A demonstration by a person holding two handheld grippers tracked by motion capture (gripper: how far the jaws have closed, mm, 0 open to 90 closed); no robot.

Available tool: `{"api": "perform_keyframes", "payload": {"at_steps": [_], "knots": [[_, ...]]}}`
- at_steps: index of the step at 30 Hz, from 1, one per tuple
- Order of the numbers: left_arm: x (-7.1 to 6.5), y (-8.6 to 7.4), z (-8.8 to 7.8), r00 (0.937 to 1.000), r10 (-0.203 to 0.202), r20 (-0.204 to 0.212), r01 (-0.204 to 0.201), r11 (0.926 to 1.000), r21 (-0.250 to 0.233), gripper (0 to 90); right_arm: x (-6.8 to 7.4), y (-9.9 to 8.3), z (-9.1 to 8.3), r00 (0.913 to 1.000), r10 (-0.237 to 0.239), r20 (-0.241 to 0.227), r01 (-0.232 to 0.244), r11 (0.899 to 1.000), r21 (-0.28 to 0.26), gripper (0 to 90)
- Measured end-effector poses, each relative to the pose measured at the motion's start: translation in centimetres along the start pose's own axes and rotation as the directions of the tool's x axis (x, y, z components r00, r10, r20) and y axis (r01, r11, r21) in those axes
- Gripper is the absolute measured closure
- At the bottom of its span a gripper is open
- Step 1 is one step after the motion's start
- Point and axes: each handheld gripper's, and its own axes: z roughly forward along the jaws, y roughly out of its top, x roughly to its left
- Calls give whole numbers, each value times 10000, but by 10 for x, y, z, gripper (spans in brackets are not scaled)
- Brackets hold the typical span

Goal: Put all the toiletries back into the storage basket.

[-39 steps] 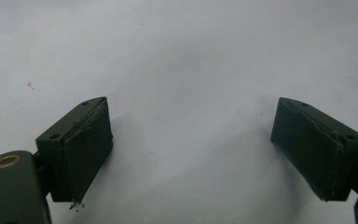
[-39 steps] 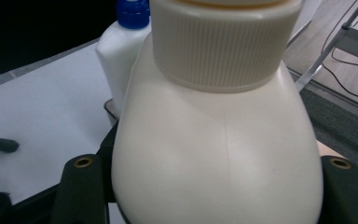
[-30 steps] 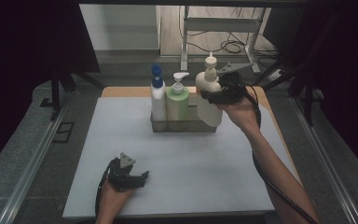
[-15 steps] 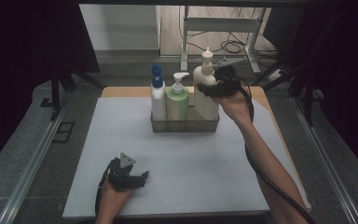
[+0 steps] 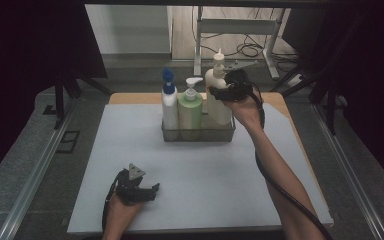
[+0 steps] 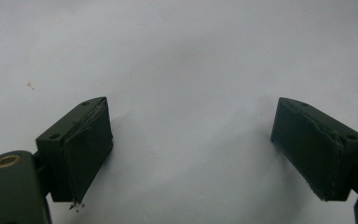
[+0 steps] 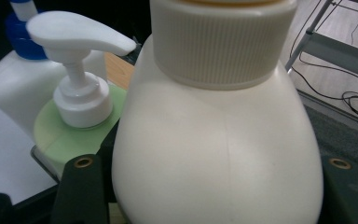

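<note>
On the table [image 5: 130,130], the left gripper [image 5: 141,191] rests with fingers [image 6: 86,144] apart and bare. Farther back, a wire basket [image 5: 198,134] holds a blue-capped white bottle [image 5: 169,107], a green pump bottle [image 5: 190,111], then a cream bottle [image 5: 216,95], its shoulder clamped in the right gripper [image 5: 226,91].
</note>
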Motion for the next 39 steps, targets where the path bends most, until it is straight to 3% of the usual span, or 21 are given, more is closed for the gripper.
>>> {"api": "perform_keyframes", "payload": {"at_steps": [19, 39], "knots": [[0, 0, 0, 10000, 5, 3, -5, 10000, 29, 123, 0, -19, 32, 9999, 88, 109, -90, 9997, 212, 381], [0, 0, 0, 10000, 8, 0, -8, 10000, 20, 123, 3, -42, 34, 9996, 267, -114, -263, 9990, 368, 381]]}}
